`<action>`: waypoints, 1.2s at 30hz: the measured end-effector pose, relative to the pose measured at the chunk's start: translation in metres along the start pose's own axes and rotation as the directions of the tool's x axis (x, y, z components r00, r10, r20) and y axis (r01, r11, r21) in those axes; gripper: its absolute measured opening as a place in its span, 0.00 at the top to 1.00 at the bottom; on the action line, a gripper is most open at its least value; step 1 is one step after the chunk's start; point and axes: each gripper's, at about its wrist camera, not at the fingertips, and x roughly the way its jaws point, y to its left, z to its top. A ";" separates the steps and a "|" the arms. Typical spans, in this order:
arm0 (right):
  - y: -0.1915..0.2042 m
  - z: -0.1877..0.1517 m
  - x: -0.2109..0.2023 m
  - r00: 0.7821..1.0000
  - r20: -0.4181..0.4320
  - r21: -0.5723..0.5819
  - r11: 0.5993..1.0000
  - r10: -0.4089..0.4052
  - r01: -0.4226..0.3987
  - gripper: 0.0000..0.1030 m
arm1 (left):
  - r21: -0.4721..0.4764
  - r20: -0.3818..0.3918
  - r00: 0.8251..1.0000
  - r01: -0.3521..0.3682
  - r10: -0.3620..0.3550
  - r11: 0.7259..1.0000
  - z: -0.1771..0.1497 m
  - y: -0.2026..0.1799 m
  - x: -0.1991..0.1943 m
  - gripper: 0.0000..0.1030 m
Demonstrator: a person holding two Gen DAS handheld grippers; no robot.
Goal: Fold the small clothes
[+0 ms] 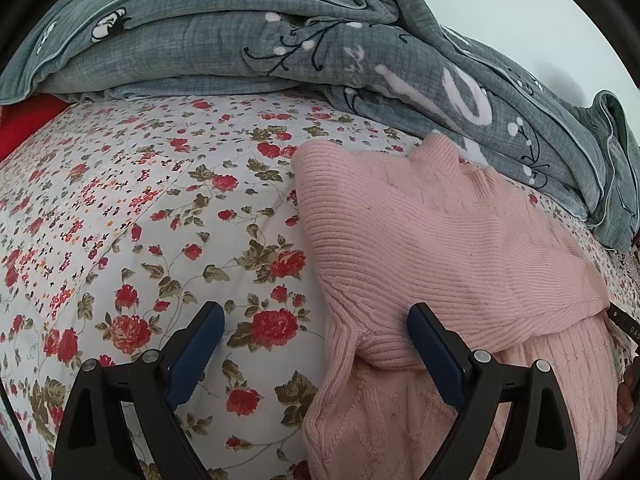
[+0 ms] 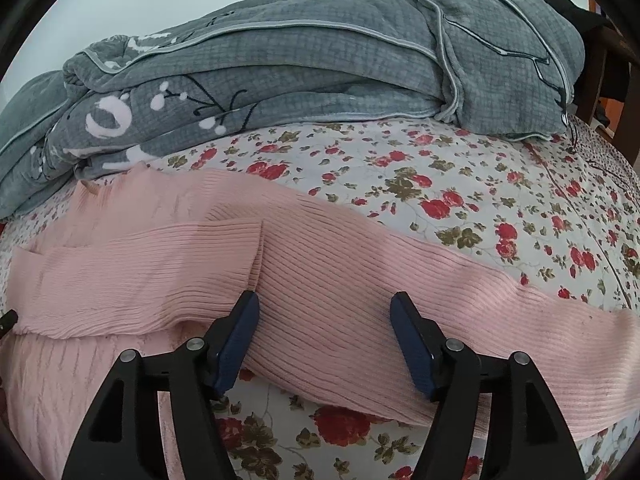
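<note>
A pink ribbed knit sweater (image 1: 440, 240) lies on a bed with a floral sheet (image 1: 140, 220). One sleeve is folded across its body. My left gripper (image 1: 316, 316) is open just above the sweater's left edge, one finger over the sheet, the other over the folded sleeve. In the right wrist view the sweater (image 2: 320, 264) stretches across the middle, with a sleeve running off to the right. My right gripper (image 2: 324, 308) is open over that sleeve, holding nothing.
A rumpled grey quilt (image 1: 280, 32) with white and black motifs is heaped along the far side of the bed (image 2: 320, 60). Something red (image 1: 24, 120) lies at the far left. Dark wooden furniture (image 2: 604, 64) stands at the far right.
</note>
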 end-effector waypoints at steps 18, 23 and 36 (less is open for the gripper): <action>-0.001 0.000 0.000 1.000 -0.003 0.006 1.000 -0.002 0.002 0.32 | -0.003 0.003 1.000 0.002 -0.002 1.000 0.000 0.000 -0.001 0.09; -0.002 0.000 -0.001 1.000 0.000 0.013 1.000 0.004 -0.004 0.32 | -0.050 0.054 0.997 0.053 -0.051 0.997 -0.003 0.012 -0.011 0.28; -0.004 -0.001 -0.003 1.000 0.006 0.033 0.999 0.019 -0.020 0.32 | -0.027 0.016 0.983 0.181 -0.181 0.983 0.010 0.005 0.000 0.69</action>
